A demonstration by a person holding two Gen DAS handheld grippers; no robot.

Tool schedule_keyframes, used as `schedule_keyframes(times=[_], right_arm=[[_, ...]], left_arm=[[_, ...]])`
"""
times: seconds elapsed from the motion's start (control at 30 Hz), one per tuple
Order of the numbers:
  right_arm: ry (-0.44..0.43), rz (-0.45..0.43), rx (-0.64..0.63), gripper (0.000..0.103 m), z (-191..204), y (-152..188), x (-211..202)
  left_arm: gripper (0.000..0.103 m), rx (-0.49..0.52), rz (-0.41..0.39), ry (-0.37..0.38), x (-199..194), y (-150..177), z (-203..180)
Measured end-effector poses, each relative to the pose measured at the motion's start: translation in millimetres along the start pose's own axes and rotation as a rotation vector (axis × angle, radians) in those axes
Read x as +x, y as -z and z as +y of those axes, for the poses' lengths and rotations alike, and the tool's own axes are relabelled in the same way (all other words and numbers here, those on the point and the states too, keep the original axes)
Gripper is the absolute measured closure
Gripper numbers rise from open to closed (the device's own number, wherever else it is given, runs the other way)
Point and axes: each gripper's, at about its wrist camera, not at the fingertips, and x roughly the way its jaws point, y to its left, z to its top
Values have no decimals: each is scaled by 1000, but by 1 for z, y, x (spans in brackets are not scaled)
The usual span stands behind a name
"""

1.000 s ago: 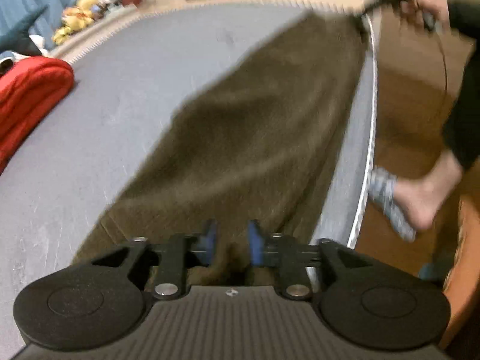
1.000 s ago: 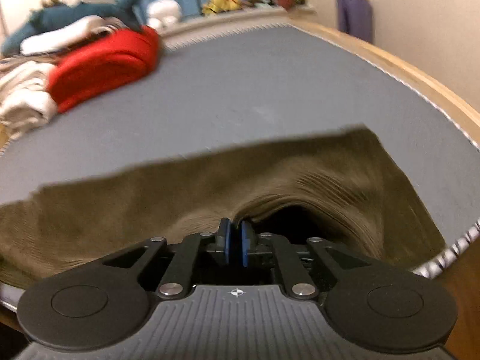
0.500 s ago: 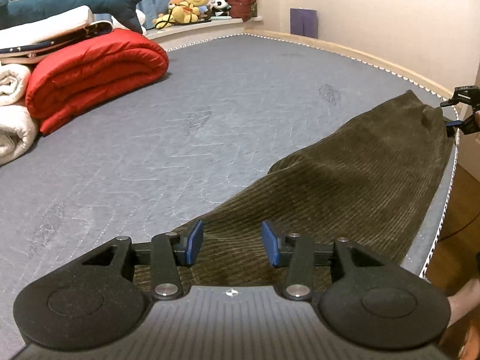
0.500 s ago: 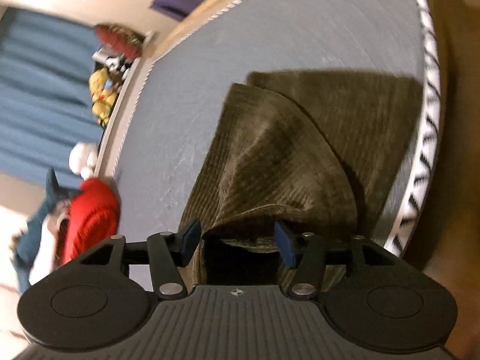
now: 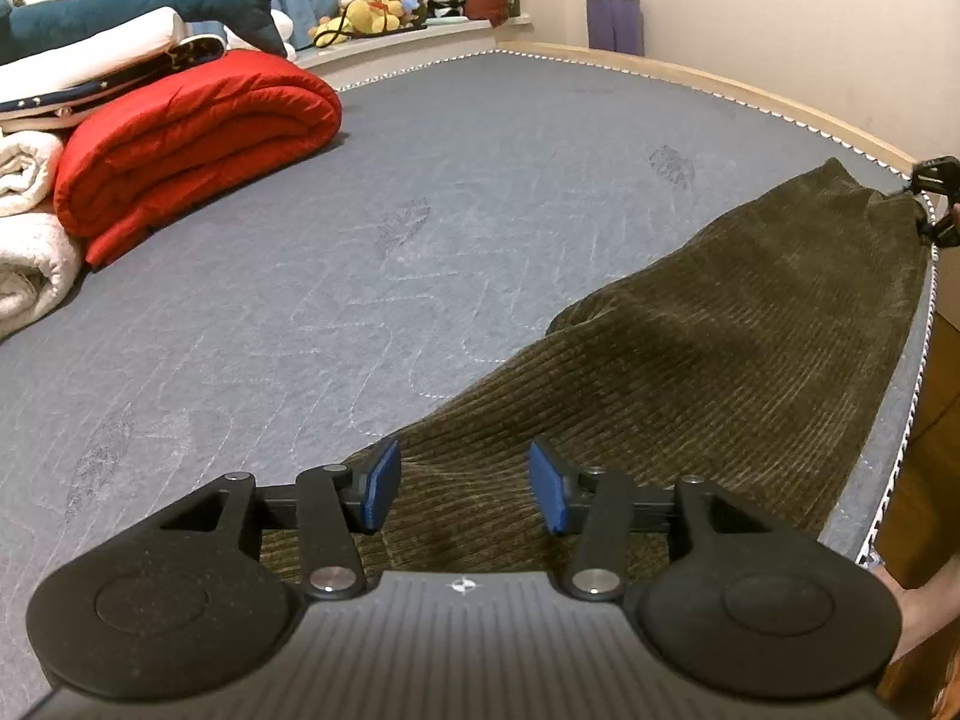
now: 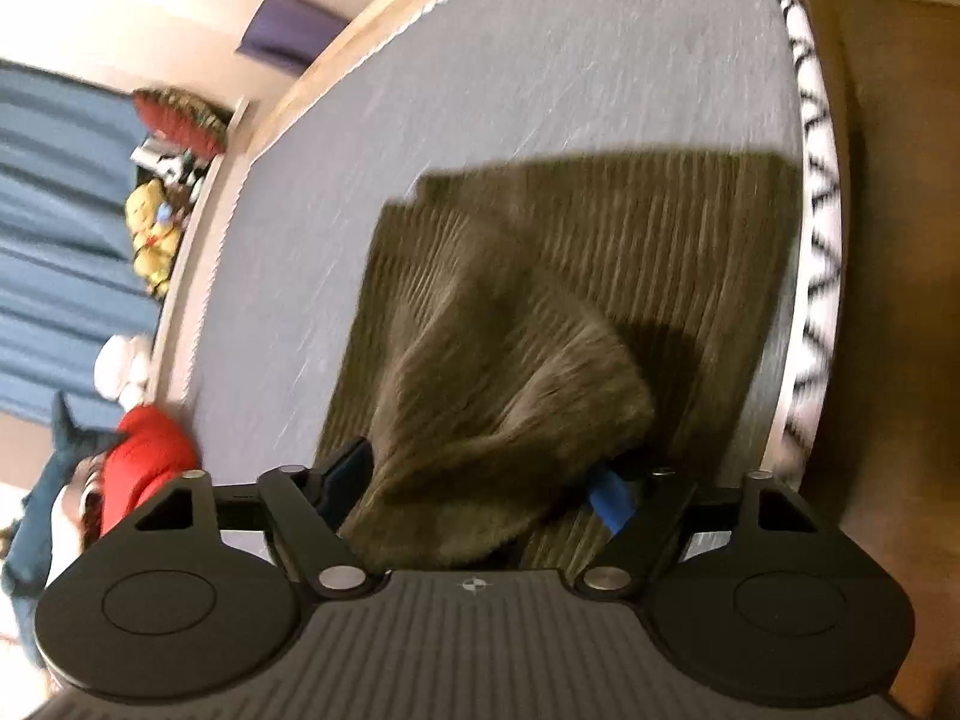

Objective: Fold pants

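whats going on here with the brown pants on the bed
A person is folding brown corduroy pants on a grey mattress, with a handheld gripper in each hand. The pants lie stretched along the mattress edge. The left gripper is over one end, its jaws opening and not pinching the cloth. The right gripper is at the other end, jaws apart, with a bunched fold of fabric sitting loosely between them. A red rolled duvet and soft toys sit further back.

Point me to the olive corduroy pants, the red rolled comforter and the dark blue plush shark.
olive corduroy pants (image 5: 720,360), left wrist view, middle of the spread fabric
red rolled comforter (image 5: 192,138), left wrist view, top of the roll
dark blue plush shark (image 5: 240,0), left wrist view, tail end
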Motion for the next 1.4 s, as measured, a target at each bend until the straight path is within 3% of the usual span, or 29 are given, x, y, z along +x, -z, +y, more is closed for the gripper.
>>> schedule_keyframes(times=[0.03,0.07,0.2,0.27,0.33,0.4,0.47,0.53,0.67,0.77,0.83,0.87,0.93,1.07,1.17,1.4], right_arm=[[4,-19,13,72,-3,-5,0],[0,-39,13,85,-4,-7,1],[-9,-223,-140,91,19,-15,-34],[10,-274,-160,91,19,-15,-43],[104,-298,-215,91,17,-16,-34],[211,-271,-250,91,7,-19,-16],[326,-225,-188,91,-11,-17,-6],[346,-245,-182,90,-8,-12,-9],[451,-390,-348,82,26,5,-17],[524,-501,-423,75,44,17,-21],[534,-563,-449,71,55,20,-24],[532,-594,-457,69,61,20,-26],[503,-617,-484,56,73,23,-25],[403,-568,-541,54,96,35,-14],[349,-516,-581,54,110,48,-2],[287,-429,-648,51,147,78,15]], left_arm=[[50,-2,2,-2,1,0,0],[50,-4,3,-3,1,0,1],[50,-9,8,-13,1,1,3],[50,-33,26,-14,4,1,7],[50,-60,63,-11,10,3,12],[50,-89,111,-20,17,6,17],[50,-103,140,-34,20,10,22],[50,-113,145,-36,19,14,27],[50,-147,141,-27,13,22,38],[56,-157,202,-8,14,36,44],[72,-91,319,-31,24,58,40],[72,-38,346,-49,25,67,36],[73,-66,313,-33,16,72,41],[69,-256,198,-48,-5,71,74],[57,-402,163,-38,-10,73,95],[46,-417,129,-92,-11,68,91]])
